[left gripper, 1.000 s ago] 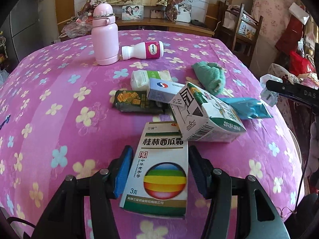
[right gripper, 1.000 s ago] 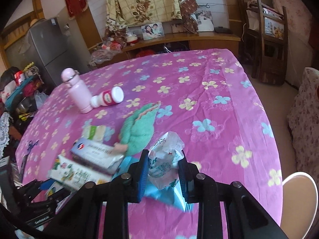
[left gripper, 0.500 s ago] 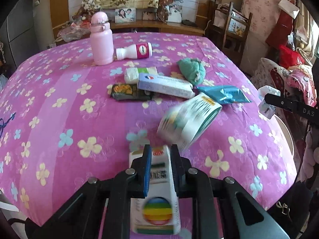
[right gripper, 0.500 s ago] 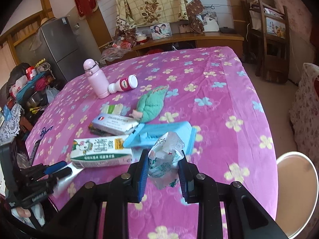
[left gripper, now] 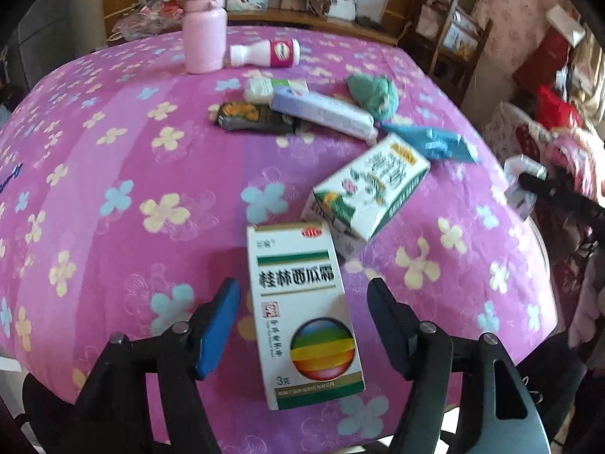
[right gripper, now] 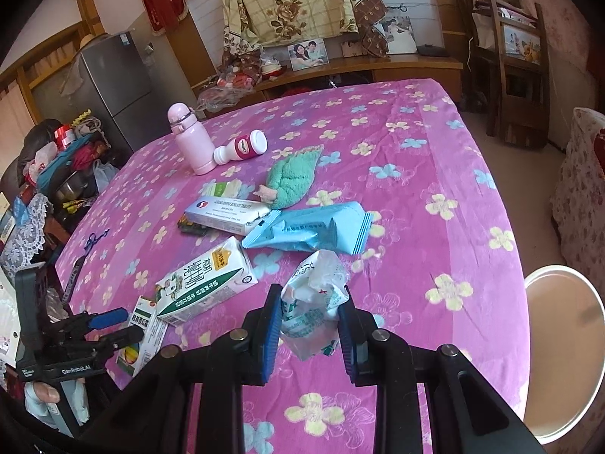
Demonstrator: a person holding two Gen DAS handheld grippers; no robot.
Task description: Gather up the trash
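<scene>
The left tool (left gripper: pixel 302 314) stood released, its jaws having just been opening, with the white medicine box (left gripper: pixel 302 314) lying flat between them but touched by neither pad, at about 6 o'clock on the pink flowered tabletop (left gripper: pixel 113 151). That box looked like light, stiff card, likely empty and easy to crush, so I judged the long side walls the best place to pinch, gently. The right tool (right gripper: pixel 310 314) was clenched on a crumpled white wrapper (right gripper: pixel 314 302), soft, nearly weightless stuff that would deform rather than slip. A green-and-white milk carton (left gripper: pixel 370 193) lay on its side at 1 o'clock of the box, just beside its far corner; whether they touched I could not tell. Its flat faces should take a squeeze across the narrow width.
</scene>
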